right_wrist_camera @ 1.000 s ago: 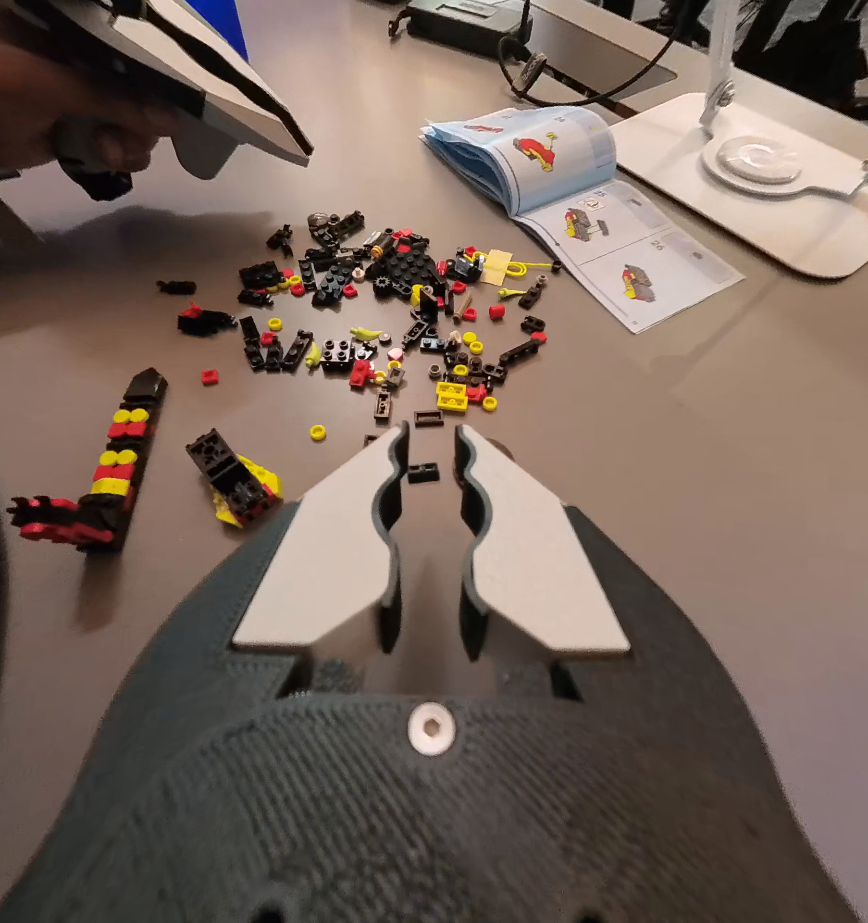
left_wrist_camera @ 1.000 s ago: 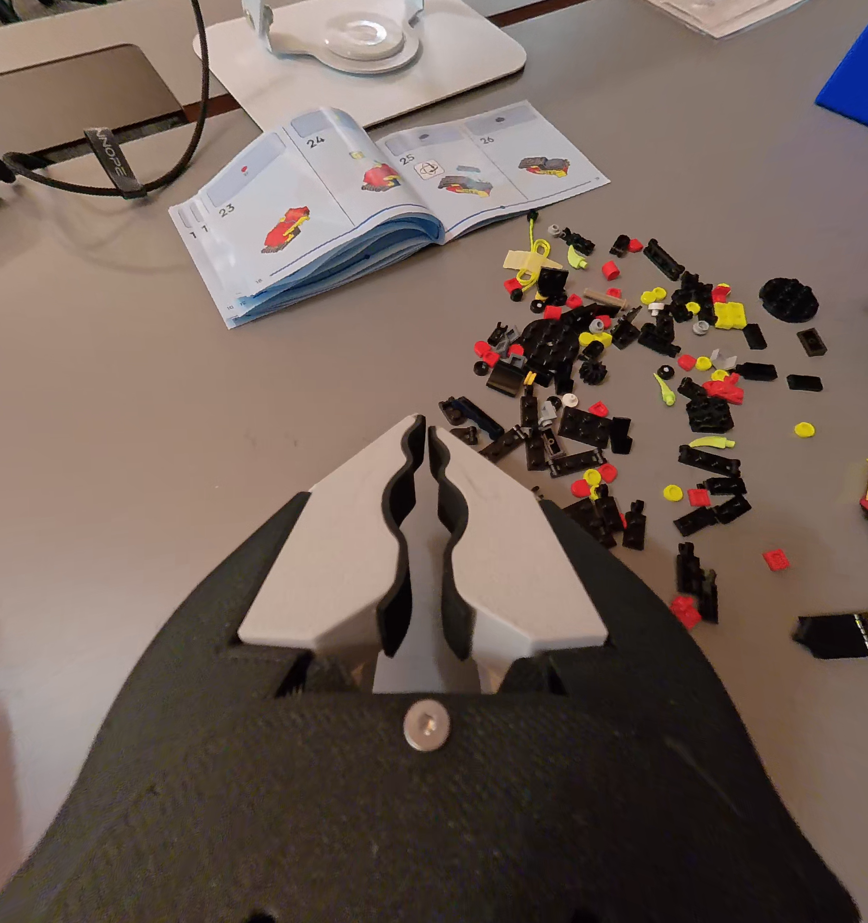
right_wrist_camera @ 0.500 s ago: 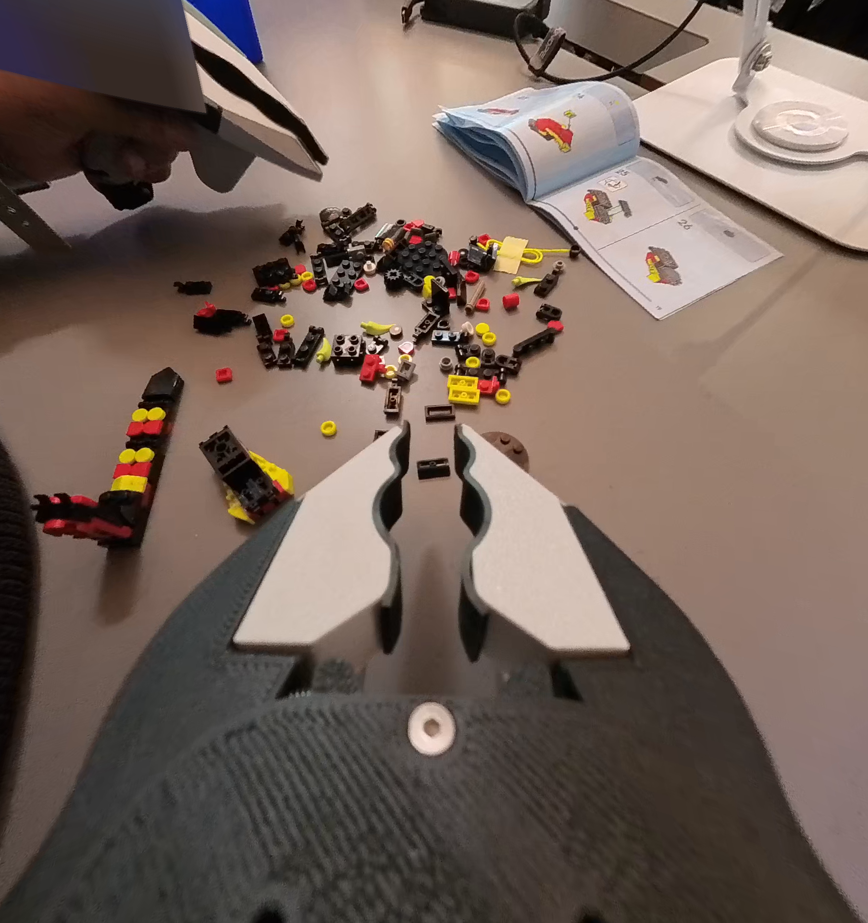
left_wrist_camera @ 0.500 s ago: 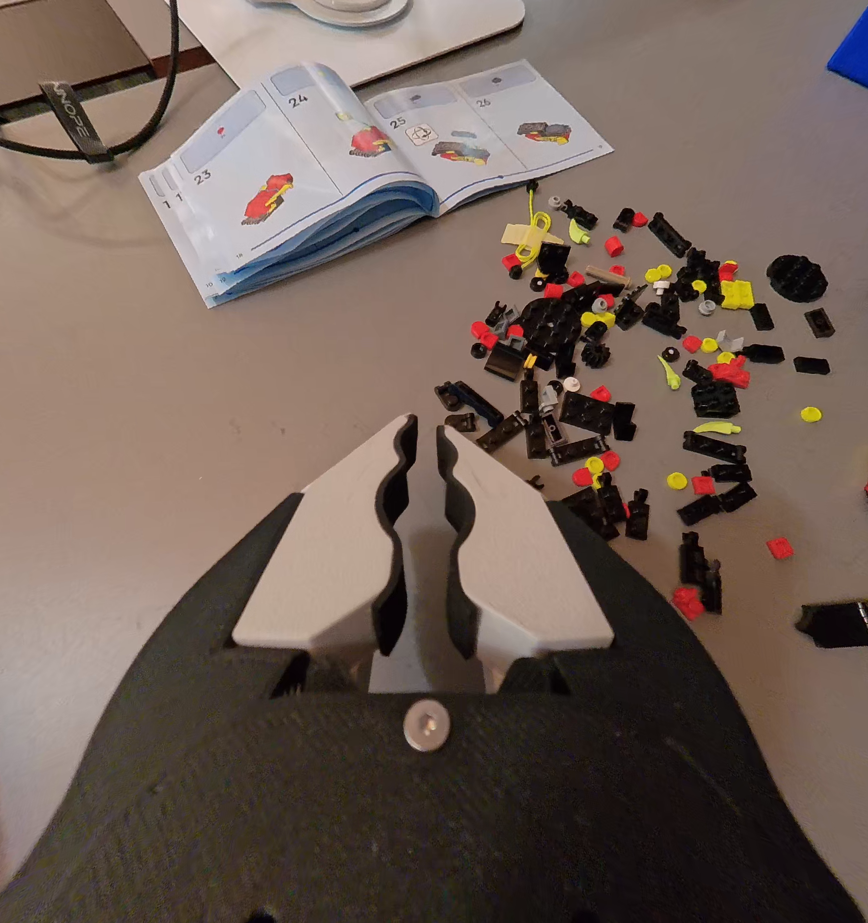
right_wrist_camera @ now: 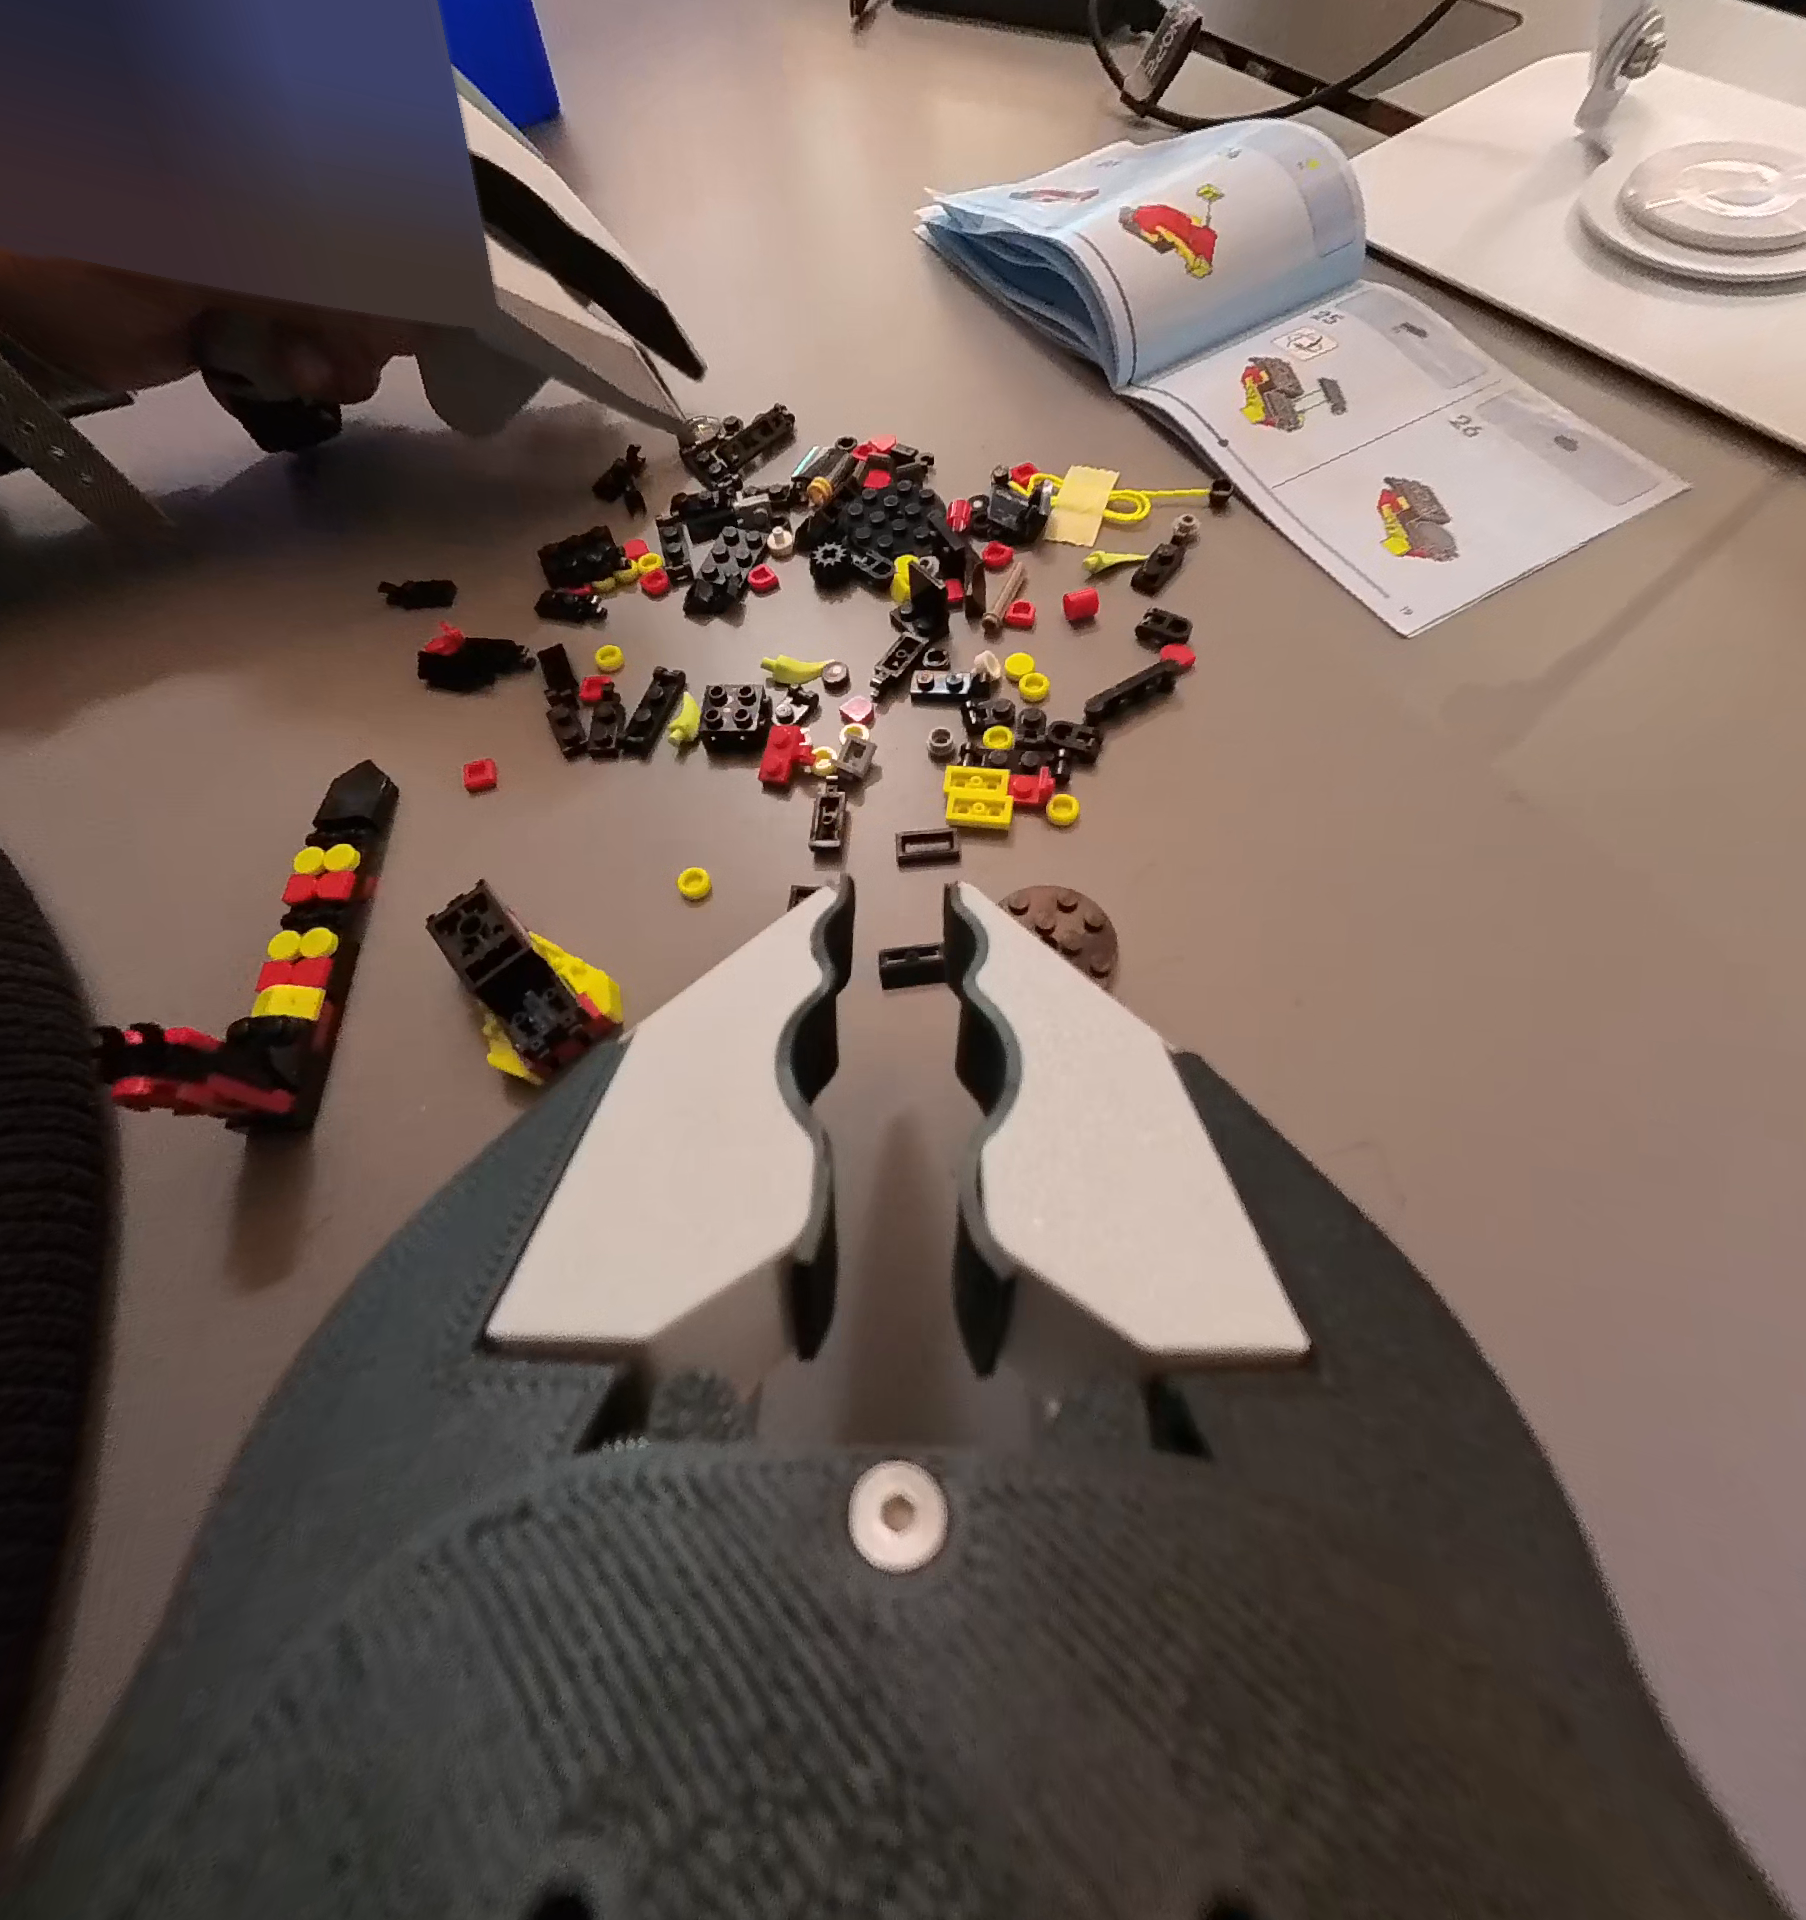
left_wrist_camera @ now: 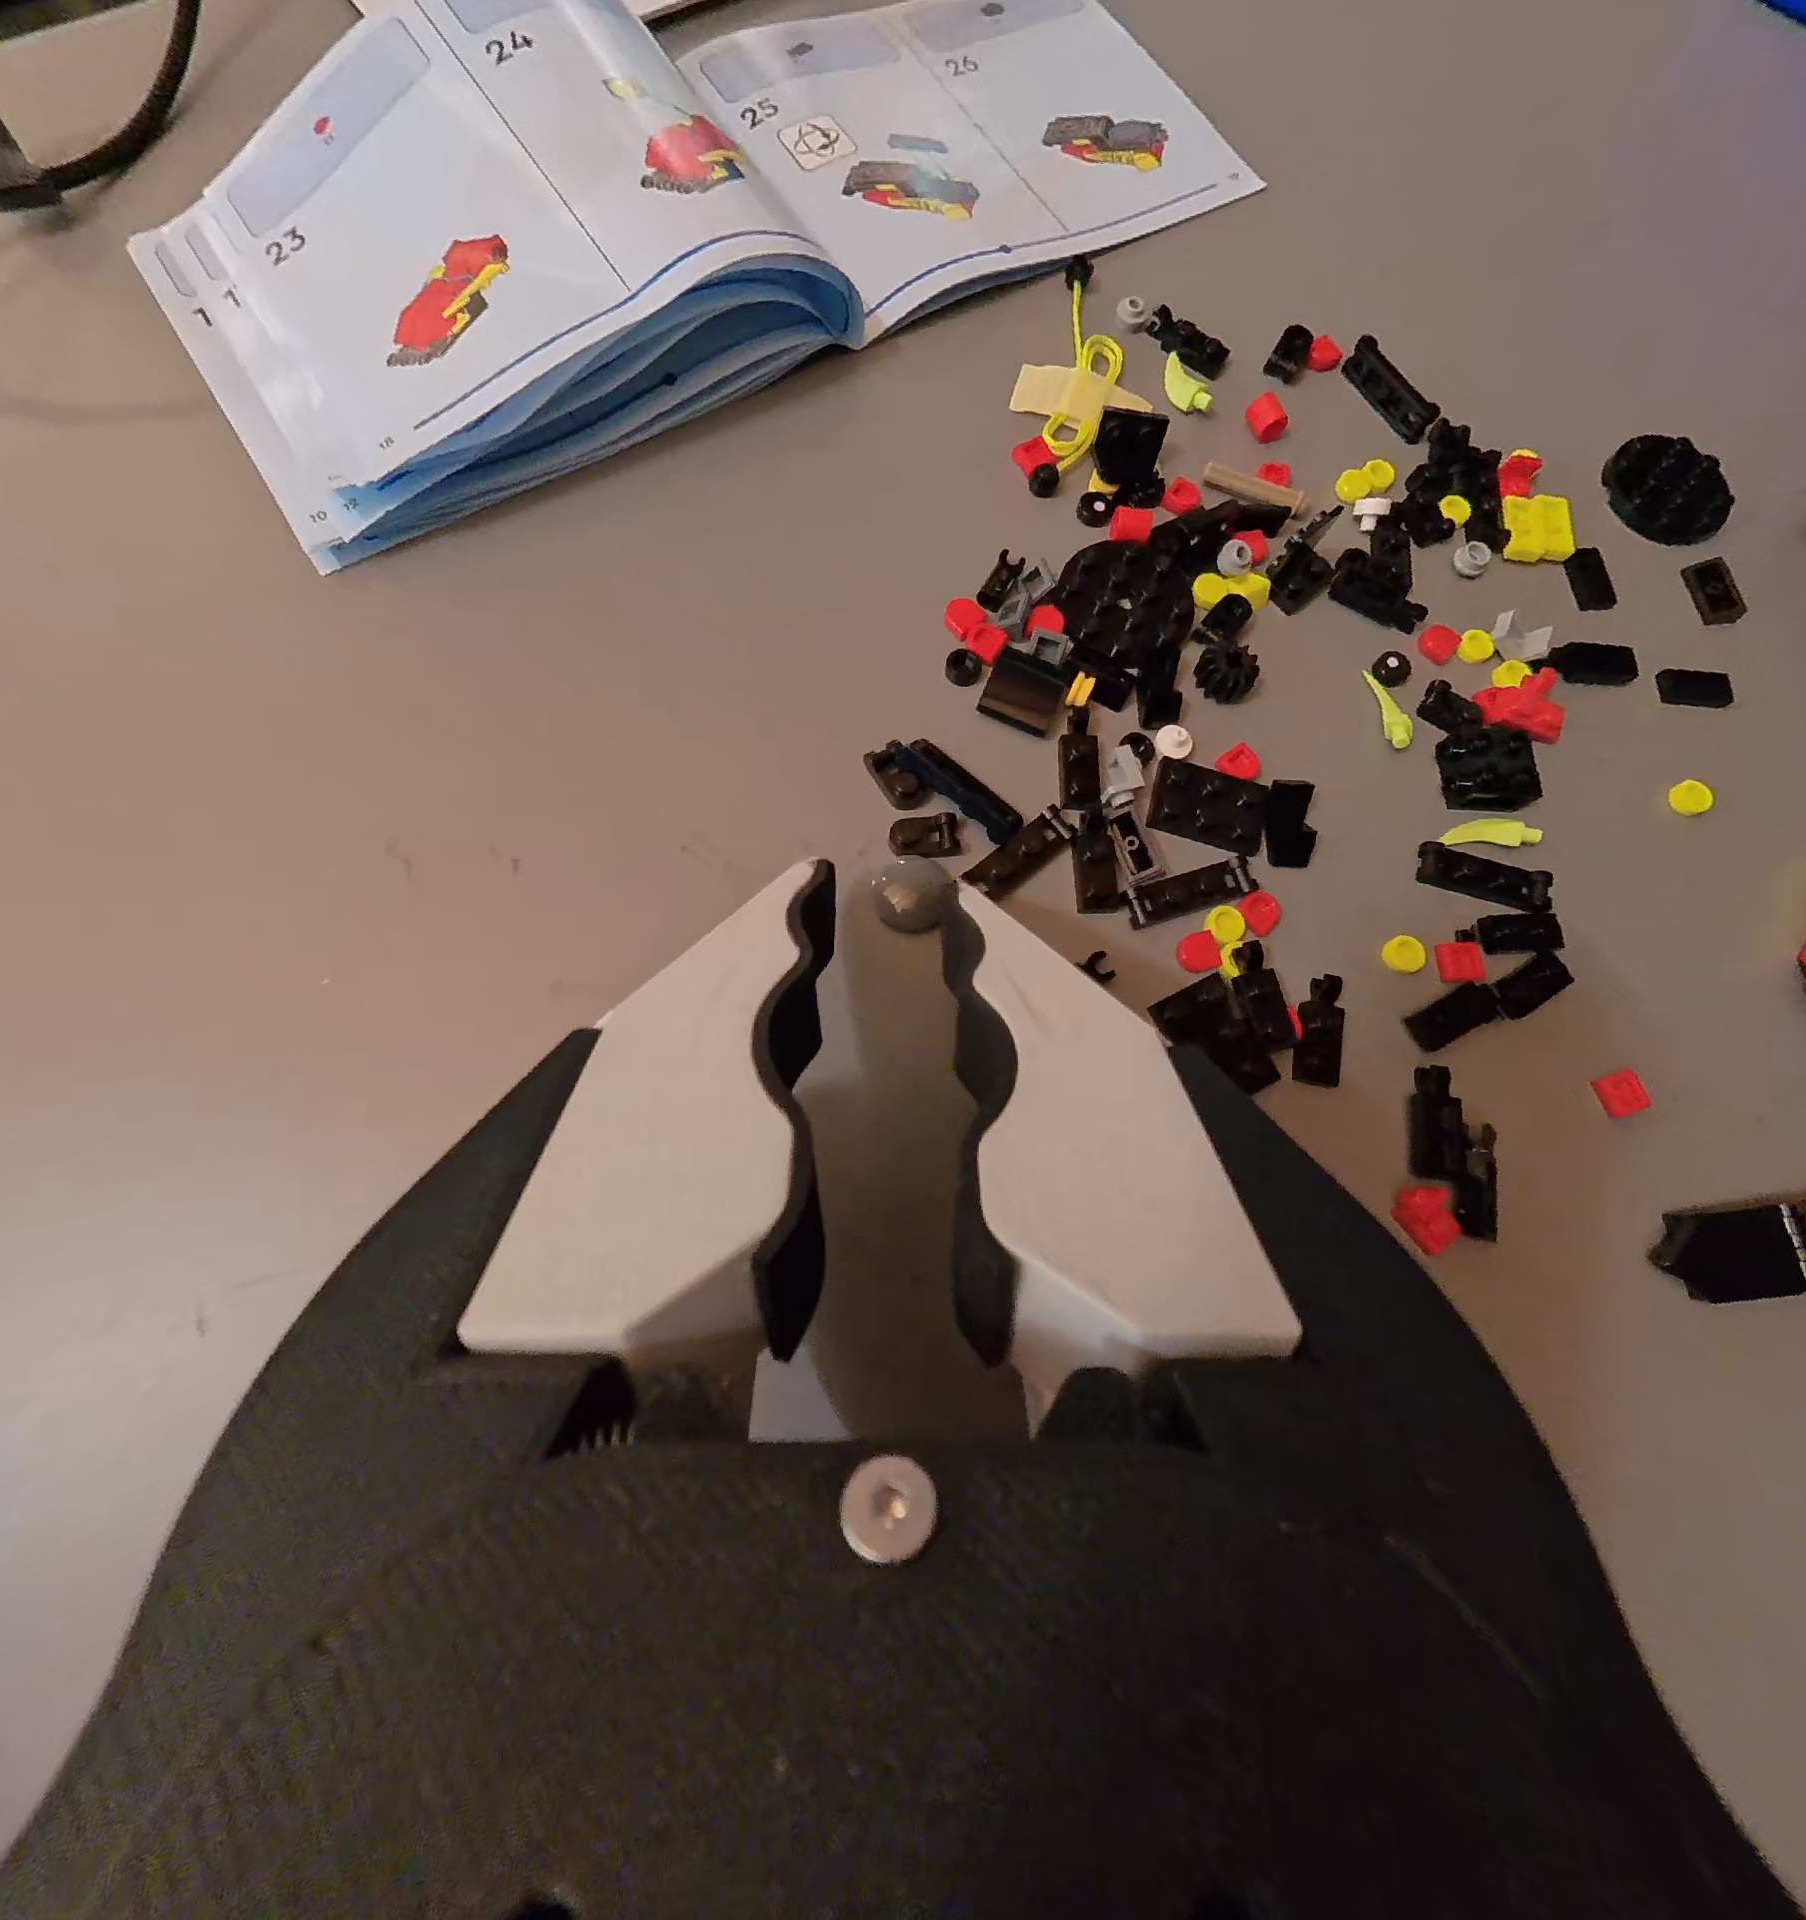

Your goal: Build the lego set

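My left gripper [left_wrist_camera: 894, 894] is down low at the edge of the pile of loose lego pieces [left_wrist_camera: 1294, 727] on the grey counter [left_wrist_camera: 359, 831]. Its jaws are a little bit apart, and a small round grey piece [left_wrist_camera: 911, 891] sits right between the tips. I think it touches the right tip, but I cannot tell if I am squeezing it yet. My right gripper [right_wrist_camera: 899, 925] hangs over the near side of the pile with its jaws released and nothing in them; a little black plate [right_wrist_camera: 909, 964] lies just under the gap. The two half-built parts, a long black one [right_wrist_camera: 301, 956] with red and yellow dots and a chunky black and yellow one [right_wrist_camera: 525, 982], lie off to one side. The open instruction booklet [left_wrist_camera: 608, 239] is behind the pile. The grey piece is tiny and round, so if I close too fast or off to one side it could pop out and roll away. My tips could also bump the black pieces beside it and push them around.
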Action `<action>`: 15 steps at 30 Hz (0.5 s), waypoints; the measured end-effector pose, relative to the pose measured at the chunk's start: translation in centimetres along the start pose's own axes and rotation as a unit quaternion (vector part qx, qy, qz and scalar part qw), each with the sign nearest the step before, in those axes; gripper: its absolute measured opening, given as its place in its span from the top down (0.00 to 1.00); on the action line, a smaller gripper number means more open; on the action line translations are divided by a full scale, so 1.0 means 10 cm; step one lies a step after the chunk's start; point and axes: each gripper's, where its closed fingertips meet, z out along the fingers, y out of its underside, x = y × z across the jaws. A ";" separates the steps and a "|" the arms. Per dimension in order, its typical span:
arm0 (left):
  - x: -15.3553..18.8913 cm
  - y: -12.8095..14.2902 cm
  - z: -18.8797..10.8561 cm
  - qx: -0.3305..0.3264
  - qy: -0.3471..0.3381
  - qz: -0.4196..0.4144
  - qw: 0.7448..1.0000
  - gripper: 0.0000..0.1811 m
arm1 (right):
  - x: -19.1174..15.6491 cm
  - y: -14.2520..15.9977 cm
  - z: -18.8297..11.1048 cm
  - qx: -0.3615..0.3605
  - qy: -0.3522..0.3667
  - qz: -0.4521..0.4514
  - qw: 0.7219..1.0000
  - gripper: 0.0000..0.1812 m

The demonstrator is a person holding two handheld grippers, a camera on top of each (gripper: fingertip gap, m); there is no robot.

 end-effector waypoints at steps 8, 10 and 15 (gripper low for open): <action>0.03 0.05 0.04 -0.017 0.008 0.004 1.000 0.88 | 0.01 0.02 0.01 -0.003 -0.005 0.008 1.000 0.92; 0.04 0.05 0.04 -0.017 0.009 0.005 1.000 0.88 | 0.01 0.02 0.02 -0.004 -0.006 0.010 1.000 0.92; 0.08 0.06 0.05 -0.019 0.027 -0.005 0.999 0.93 | 0.01 0.03 0.02 -0.004 -0.008 0.013 1.000 0.92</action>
